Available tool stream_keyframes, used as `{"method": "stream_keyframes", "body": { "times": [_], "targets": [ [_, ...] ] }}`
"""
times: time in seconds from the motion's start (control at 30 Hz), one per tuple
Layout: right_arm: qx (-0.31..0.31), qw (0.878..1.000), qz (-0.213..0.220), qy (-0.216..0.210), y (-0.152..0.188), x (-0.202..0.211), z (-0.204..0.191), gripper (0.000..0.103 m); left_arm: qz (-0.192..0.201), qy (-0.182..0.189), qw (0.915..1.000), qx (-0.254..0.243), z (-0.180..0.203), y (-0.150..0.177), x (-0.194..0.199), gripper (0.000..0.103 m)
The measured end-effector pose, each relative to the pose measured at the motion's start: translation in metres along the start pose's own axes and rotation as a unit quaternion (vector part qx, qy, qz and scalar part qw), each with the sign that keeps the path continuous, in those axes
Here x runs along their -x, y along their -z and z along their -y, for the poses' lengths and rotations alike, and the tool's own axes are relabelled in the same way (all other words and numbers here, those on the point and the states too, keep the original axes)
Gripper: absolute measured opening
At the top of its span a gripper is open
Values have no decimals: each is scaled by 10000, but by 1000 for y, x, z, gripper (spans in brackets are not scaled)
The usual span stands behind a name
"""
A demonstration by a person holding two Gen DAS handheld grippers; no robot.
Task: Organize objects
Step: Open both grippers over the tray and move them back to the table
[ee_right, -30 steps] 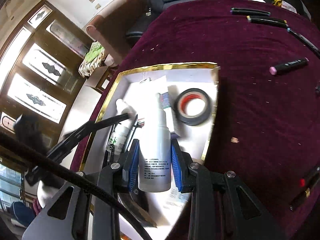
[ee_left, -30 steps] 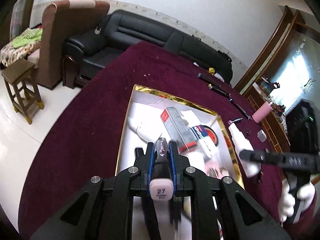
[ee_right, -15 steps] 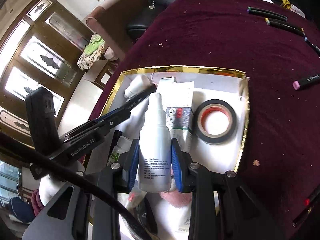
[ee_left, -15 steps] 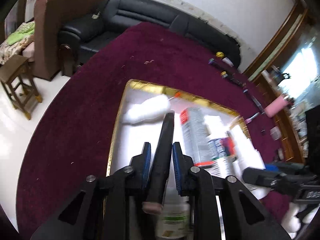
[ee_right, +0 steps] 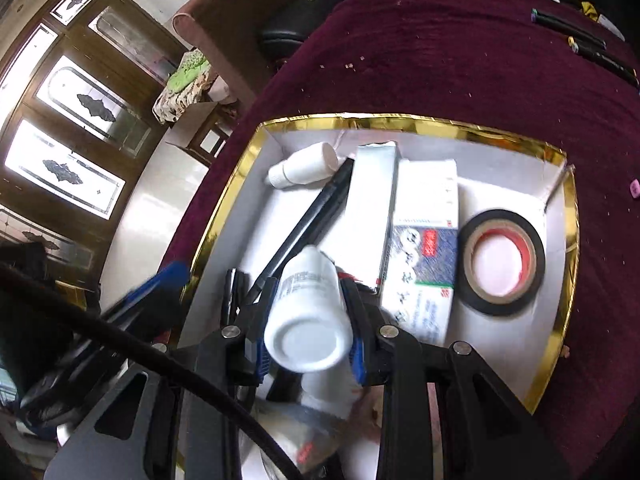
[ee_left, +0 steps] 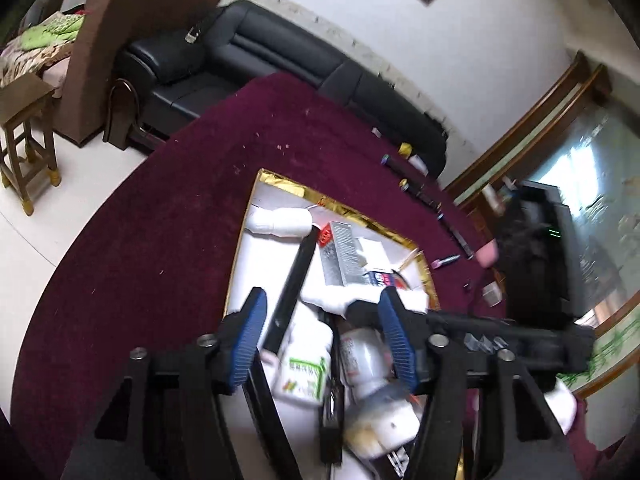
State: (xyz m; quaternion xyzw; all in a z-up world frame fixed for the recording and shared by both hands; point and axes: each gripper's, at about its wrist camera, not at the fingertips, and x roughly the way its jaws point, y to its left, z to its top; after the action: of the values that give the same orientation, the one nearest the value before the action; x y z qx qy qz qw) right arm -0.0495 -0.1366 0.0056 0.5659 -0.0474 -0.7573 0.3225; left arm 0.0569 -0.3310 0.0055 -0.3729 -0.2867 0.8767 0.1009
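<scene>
Right wrist view: my right gripper clamps the white bottle above the gold-rimmed box; lower it flat beside the black marker before releasing. My left gripper gapes wide, holding nothing.

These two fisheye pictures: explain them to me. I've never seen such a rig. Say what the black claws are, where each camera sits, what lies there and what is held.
There is no robot. A person holds a two-finger gripper in each hand, and a camera on each looks forward along its fingers.

The left wrist view shows the left gripper, jaws wide open, holding nothing. A black marker lies below it in the gold-rimmed box.

The right wrist view shows the right gripper shut on a white bottle, above the same box. Inside lie a roll of black tape, a second small white bottle and cartons. The box sits on a maroon tablecloth, where more markers lie.
</scene>
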Motion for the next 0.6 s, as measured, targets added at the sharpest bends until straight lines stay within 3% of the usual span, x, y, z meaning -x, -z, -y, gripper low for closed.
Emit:
{"method": "stream_keyframes", "body": {
  "times": [0.2,0.27,0.3,0.6],
  "targets": [
    [88,9999,-147,-25,4,-9,-15,34,416,384,9979,317,-11,20,30,63],
    [130,9996,-247,-27,8,-12,-18,34,537,454,9970,318,-8,29,39,77],
    [136,9996,-252,-47,11,-10,-19,34,592,499,9965,317,-7,31,42,79],
    [-35,9986,410,-337,26,45,-10,38,1005,860,9895,589,-20,55,64,80]
  ]
}}
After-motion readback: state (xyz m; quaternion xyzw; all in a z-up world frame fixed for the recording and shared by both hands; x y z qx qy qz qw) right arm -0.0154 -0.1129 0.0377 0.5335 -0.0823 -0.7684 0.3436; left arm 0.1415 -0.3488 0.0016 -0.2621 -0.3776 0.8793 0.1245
